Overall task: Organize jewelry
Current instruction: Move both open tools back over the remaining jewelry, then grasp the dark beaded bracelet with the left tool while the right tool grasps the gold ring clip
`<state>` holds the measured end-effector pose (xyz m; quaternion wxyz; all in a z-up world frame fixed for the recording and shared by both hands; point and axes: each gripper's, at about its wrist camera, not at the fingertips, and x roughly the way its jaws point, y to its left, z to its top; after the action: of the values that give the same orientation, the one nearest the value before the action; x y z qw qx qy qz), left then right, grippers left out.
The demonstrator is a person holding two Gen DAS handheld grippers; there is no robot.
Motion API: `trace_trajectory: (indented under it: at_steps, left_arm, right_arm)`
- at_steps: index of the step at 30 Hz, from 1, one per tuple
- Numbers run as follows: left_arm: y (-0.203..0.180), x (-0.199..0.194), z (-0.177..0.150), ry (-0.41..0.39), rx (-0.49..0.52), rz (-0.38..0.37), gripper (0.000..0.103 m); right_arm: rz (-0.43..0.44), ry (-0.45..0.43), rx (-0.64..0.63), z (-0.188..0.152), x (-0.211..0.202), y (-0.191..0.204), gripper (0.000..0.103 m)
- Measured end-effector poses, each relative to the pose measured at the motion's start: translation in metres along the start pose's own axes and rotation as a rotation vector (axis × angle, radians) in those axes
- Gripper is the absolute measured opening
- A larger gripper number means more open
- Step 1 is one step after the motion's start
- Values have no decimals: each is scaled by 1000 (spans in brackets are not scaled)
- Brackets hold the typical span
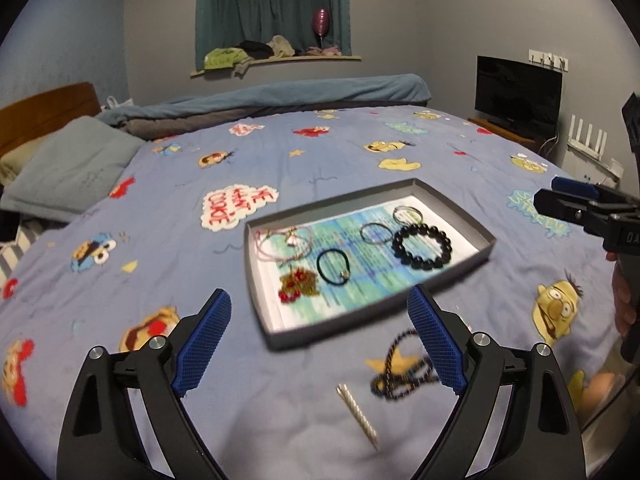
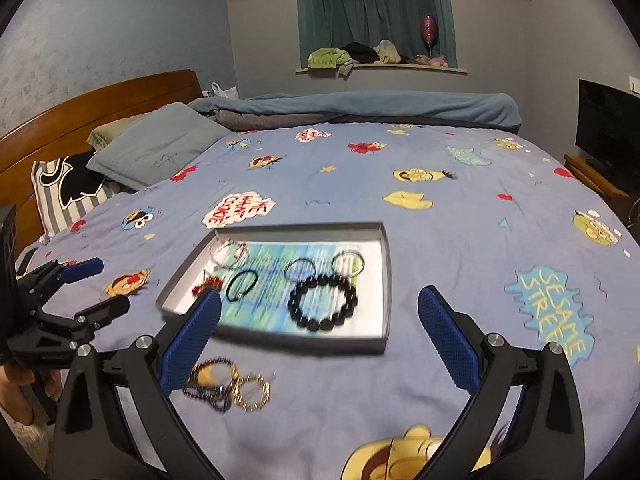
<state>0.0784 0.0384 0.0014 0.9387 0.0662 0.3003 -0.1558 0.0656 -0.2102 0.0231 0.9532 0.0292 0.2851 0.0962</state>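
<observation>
bed (image 1: 320, 152) holds jewelry tray (image 1: 452, 276); left gripper (image 1: 320, 340) and right gripper (image 2: 320, 340) spread, empty.

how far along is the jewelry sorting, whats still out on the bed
Mostly done: the grey tray already holds a black bead bracelet, two thin rings, a black hair tie, a pink cord bracelet and a red charm. Nothing is in hand; the left gripper and right gripper are open and empty. Left on the bedspread: a dark beaded necklace and a silver stick.

Bead bracelet (image 1: 422, 246) inside grey tray (image 1: 484, 240)
</observation>
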Motion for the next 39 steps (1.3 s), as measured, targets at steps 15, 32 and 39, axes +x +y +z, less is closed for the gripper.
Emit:
trace_trajectory:
  at_steps: [15,32,39]
  left_arm:
    - [12,18,-69,36,-104,26,90]
    - [1,38,-85,59,-68,6,90]
    - [-4,44,-79,53,-81,-38,90]
  right_arm:
    - [-29,29,-46,-75,34,29,97]
    - [44,76,-225,-112,70,58,72]
    - [55,110,-197,-108,81,55,43]
